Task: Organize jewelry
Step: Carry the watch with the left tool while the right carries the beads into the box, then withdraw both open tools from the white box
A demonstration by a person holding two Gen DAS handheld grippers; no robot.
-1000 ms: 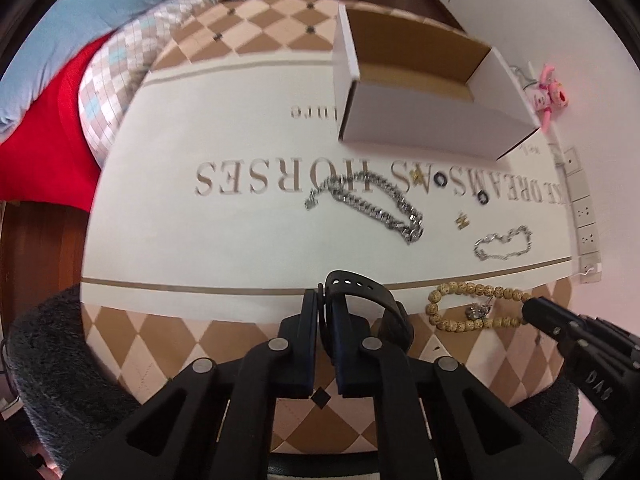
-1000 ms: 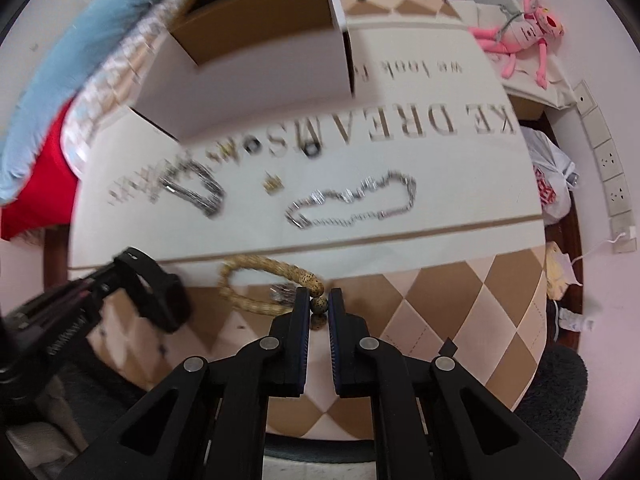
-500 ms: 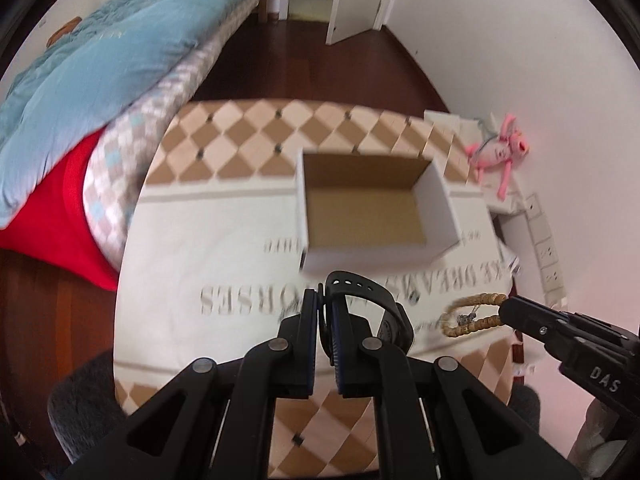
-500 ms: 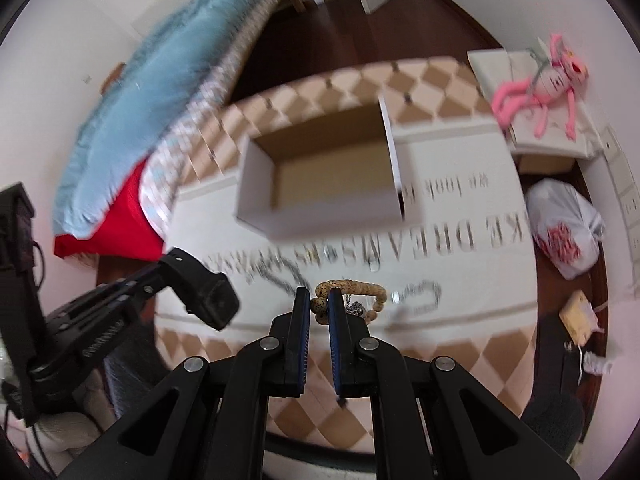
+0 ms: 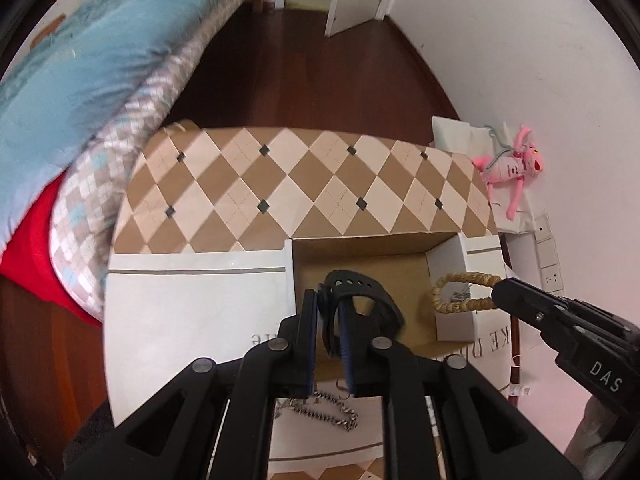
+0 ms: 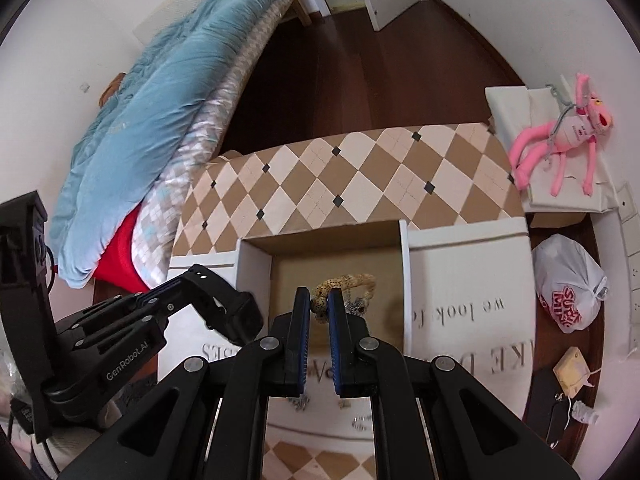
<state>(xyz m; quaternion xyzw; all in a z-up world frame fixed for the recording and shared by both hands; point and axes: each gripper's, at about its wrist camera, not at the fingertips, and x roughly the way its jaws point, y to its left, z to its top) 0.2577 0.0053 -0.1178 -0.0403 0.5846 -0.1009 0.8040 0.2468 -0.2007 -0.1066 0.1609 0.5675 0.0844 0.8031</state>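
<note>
Up close, the left gripper [image 5: 329, 322] is clamped on a black strap watch [image 5: 362, 296], the band pinched between its blue-lined fingers with the loop arching up and to the right of them. It hangs above the open cardboard box [image 5: 360, 258], over the brown floor of the box near its left wall. The right gripper [image 6: 318, 310] is pressed together on a tan beaded bracelet [image 6: 352, 282], gripping a few beads at one end while the rest of the ring, with what looks like a small metal charm, dangles ahead of the fingertips over the box interior. From the left wrist view the same bracelet [image 5: 460, 294] shows as an oval loop held at the tip of the right gripper [image 5: 500, 290], just above the box's right white wall.

The box sits on a white printed cloth [image 5: 192, 320] with grey lettering, laid across a table [image 5: 304, 192] patterned in tan and cream diamonds. A silver chain [image 5: 332, 414] lies on the cloth on the near side of the box, partly hidden under the left gripper's fingers. Beyond the table are dark wooden flooring, a bed with a blue quilt [image 6: 160, 100] over a red sheet, and a pink plush toy [image 6: 560, 140] lying on a white surface by the wall. A white plastic bag [image 6: 568, 284] with red print sits on the floor to the right.
</note>
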